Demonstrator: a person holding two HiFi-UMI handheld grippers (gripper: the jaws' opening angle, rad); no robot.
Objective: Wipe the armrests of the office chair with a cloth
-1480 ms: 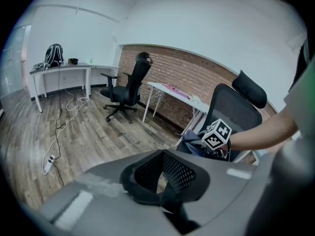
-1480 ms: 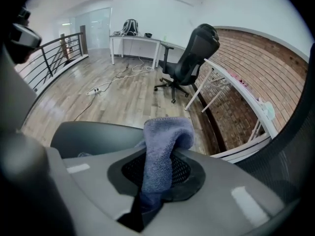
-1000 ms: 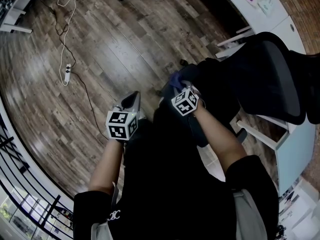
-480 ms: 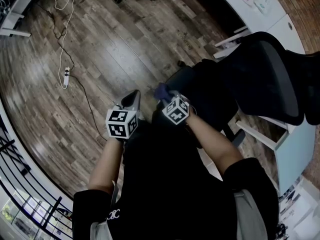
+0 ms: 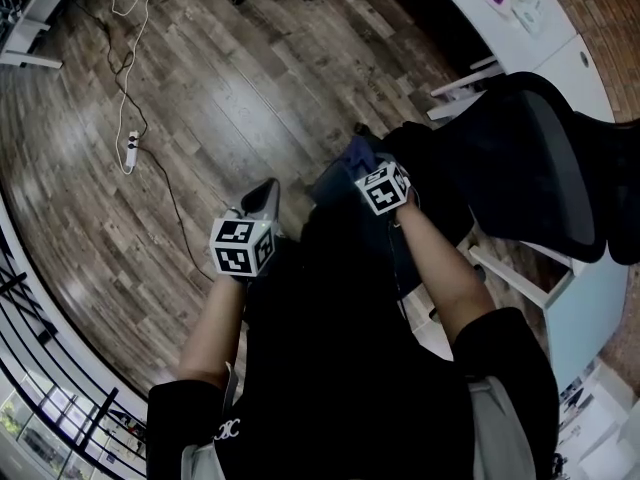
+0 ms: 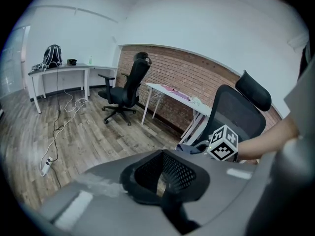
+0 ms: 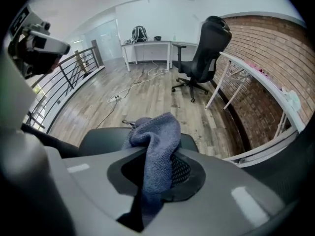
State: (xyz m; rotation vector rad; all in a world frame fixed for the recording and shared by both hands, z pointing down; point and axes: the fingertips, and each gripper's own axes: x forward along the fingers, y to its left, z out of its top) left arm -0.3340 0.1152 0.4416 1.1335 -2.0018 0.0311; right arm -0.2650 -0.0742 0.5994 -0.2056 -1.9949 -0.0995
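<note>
right gripper (image 7: 150, 168) clamps cloth (image 7: 158, 132) atop armrest (image 7: 98, 139).

Head camera steeply down on the floor (image 5: 200, 98); both gripper cameras level, toward one far chair (image 6: 125, 88).

No readable text, folks. Just square marker patterns on left cube (image 5: 242, 248), right cube (image 5: 384, 188); white logo (image 5: 227, 430) on black top (image 5: 340, 368), illegible.
</note>
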